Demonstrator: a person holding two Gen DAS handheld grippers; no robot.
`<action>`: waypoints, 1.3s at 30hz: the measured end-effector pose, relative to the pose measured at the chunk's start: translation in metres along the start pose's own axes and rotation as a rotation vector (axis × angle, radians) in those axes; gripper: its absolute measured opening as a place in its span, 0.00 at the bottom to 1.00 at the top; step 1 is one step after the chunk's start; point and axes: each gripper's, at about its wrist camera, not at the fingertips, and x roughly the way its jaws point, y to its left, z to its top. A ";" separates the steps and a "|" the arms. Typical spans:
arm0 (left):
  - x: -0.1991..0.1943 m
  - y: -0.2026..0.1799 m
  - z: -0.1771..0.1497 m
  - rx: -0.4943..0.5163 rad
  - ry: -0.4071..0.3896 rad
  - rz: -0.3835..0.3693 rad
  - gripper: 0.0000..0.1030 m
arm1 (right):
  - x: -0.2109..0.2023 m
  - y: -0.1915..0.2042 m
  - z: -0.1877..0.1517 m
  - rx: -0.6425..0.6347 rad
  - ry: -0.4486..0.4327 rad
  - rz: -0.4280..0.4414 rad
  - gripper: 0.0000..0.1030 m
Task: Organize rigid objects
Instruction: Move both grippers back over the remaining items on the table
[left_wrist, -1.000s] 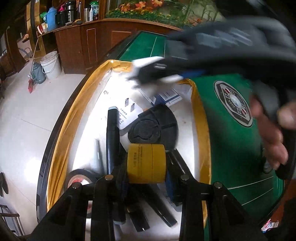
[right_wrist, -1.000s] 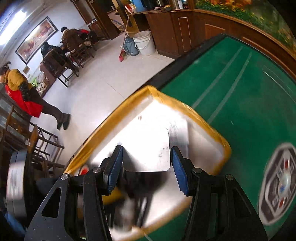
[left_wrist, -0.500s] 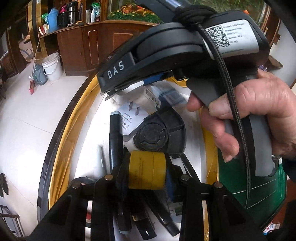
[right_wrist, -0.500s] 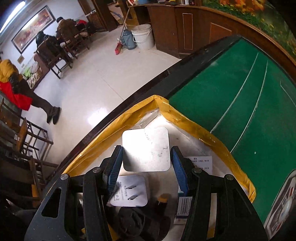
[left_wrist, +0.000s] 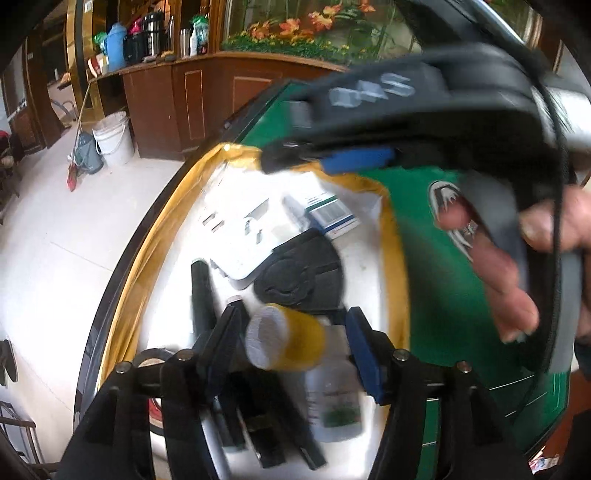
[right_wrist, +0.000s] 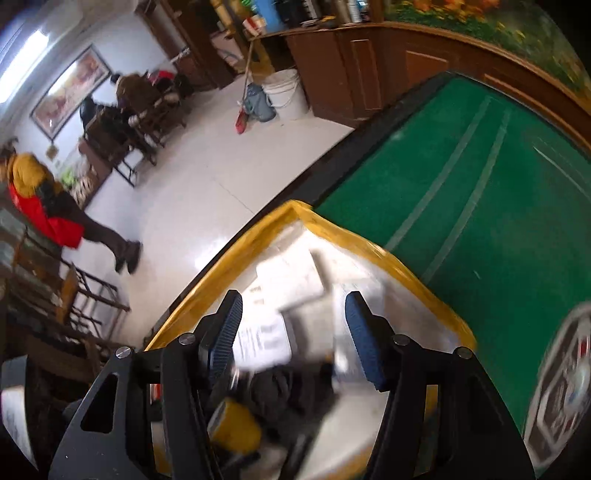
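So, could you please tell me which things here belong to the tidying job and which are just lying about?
Part of the job:
- yellow tape roll, loose between the opening left tool
- white plug adapter
- black round piece
- blue and white box
- yellow-rimmed tray

Just lying about:
- white bucket
- broom
- thermos flasks on the counter
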 end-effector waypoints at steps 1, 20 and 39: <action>-0.005 -0.007 -0.001 0.004 -0.010 0.002 0.61 | -0.010 -0.004 -0.007 0.016 -0.015 0.002 0.57; 0.029 -0.182 -0.058 0.292 0.090 0.062 0.78 | -0.204 -0.153 -0.257 0.366 -0.118 -0.195 0.57; 0.062 -0.223 -0.059 0.256 0.029 0.011 0.84 | -0.267 -0.216 -0.359 0.536 -0.125 -0.302 0.57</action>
